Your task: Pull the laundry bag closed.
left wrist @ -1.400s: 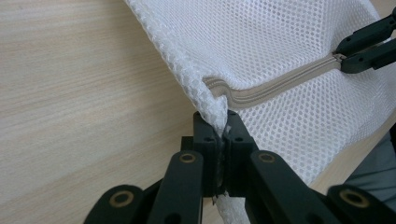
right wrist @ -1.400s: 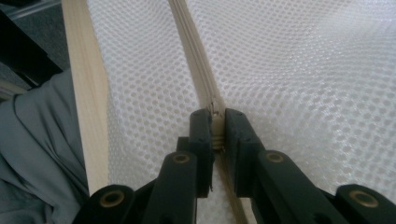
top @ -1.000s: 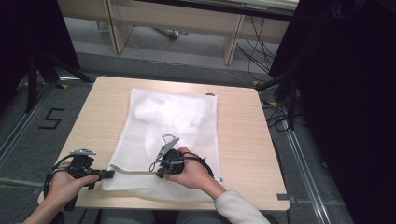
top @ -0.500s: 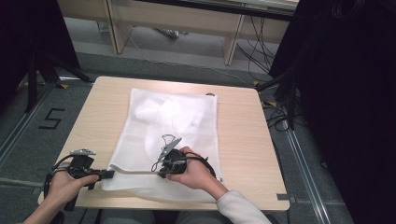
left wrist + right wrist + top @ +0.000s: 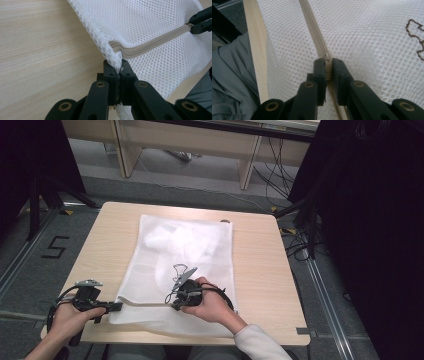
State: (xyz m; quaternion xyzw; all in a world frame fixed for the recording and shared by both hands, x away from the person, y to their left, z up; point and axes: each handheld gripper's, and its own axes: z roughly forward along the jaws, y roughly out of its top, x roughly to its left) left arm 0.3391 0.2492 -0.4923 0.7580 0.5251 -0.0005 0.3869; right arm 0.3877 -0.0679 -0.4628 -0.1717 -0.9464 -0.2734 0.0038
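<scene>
A white mesh bag [image 5: 190,245] lies flat on the wooden table [image 5: 260,265], with something white bunched inside its far half. A beige zipper [image 5: 155,41] runs along the bag's near edge. My left gripper [image 5: 119,306] is at the bag's near left corner. In the left gripper view the left gripper [image 5: 119,72] is shut on that mesh corner, right at the zipper's end. My right gripper [image 5: 175,306] sits farther right along the same edge. In the right gripper view the right gripper [image 5: 327,68] is shut on the zipper [image 5: 312,27], jaws either side of the tape.
The table's near edge [image 5: 257,50] lies close beside the zipper, with the person's grey trousers [image 5: 232,75] below it. Desk legs and cables [image 5: 280,165] stand on the floor beyond the table. Bare wood [image 5: 100,250] flanks the bag on both sides.
</scene>
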